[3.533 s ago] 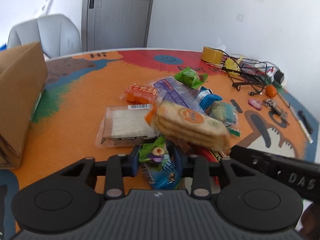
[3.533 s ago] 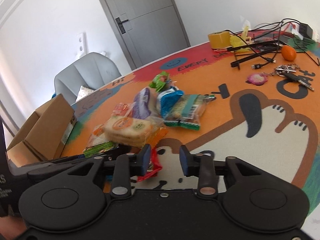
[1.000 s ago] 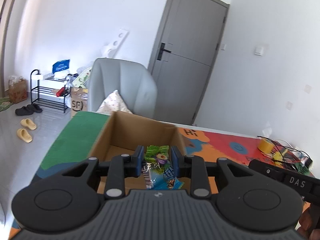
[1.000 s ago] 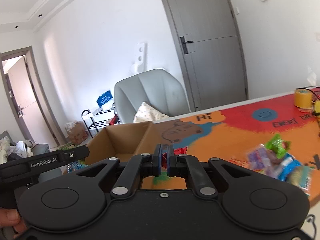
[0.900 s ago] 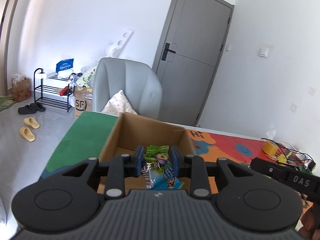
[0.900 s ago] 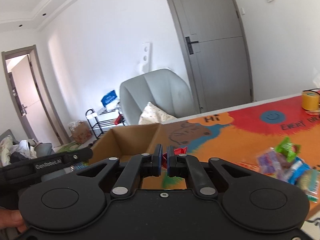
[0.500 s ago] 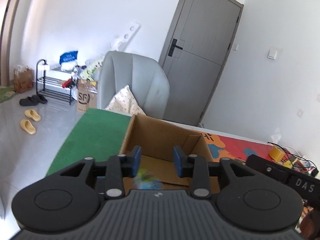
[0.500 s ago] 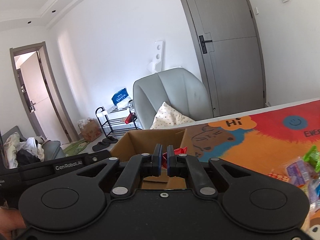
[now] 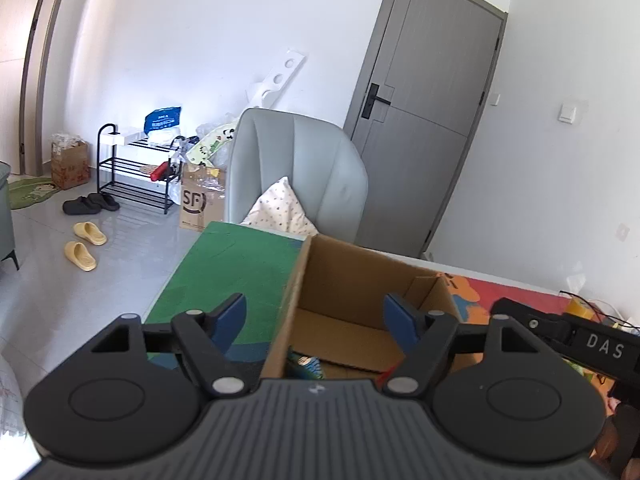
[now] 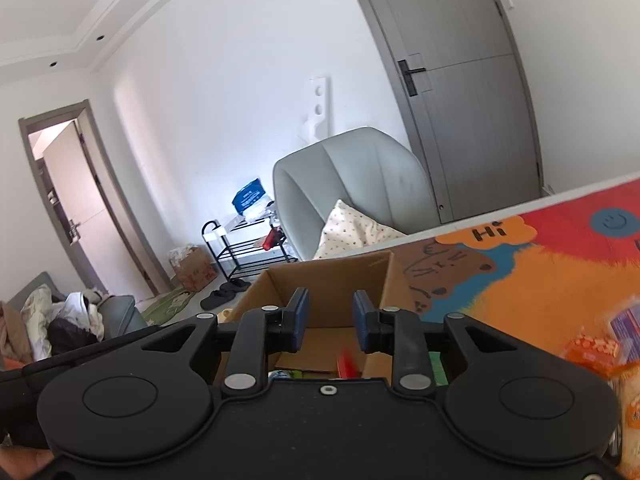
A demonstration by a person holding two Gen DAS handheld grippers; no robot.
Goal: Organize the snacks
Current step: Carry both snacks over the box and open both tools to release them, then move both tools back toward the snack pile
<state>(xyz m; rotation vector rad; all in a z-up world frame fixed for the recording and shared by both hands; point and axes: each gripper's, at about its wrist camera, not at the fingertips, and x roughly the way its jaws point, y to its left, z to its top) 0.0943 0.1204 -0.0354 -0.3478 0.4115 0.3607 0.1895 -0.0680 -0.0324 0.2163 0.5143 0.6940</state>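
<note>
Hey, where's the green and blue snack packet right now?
In the left wrist view, the green and blue snack packet lies inside the cardboard box, near its left wall, just below the left gripper.

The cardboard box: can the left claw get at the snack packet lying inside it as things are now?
Probably yes. The left claw, with jaws opening and empty, hangs over the open-topped cardboard box; the green-blue snack packet lies on the box floor just below, nothing covering it.

1. Open brown cardboard box point(image 9: 352, 300): matt, fibrous corrugated walls.
2. Colourful printed table mat point(image 10: 560, 272): matt, faintly napped cloth look.
3. Black plastic left gripper point(image 9: 316, 320): matt ribbed body, smooth blue pads point(image 9: 228, 318).
4. Pale grey armchair point(image 9: 304, 168): smooth, leather-like.
5. Grey floor tiles point(image 9: 80, 280): glossy.
</note>
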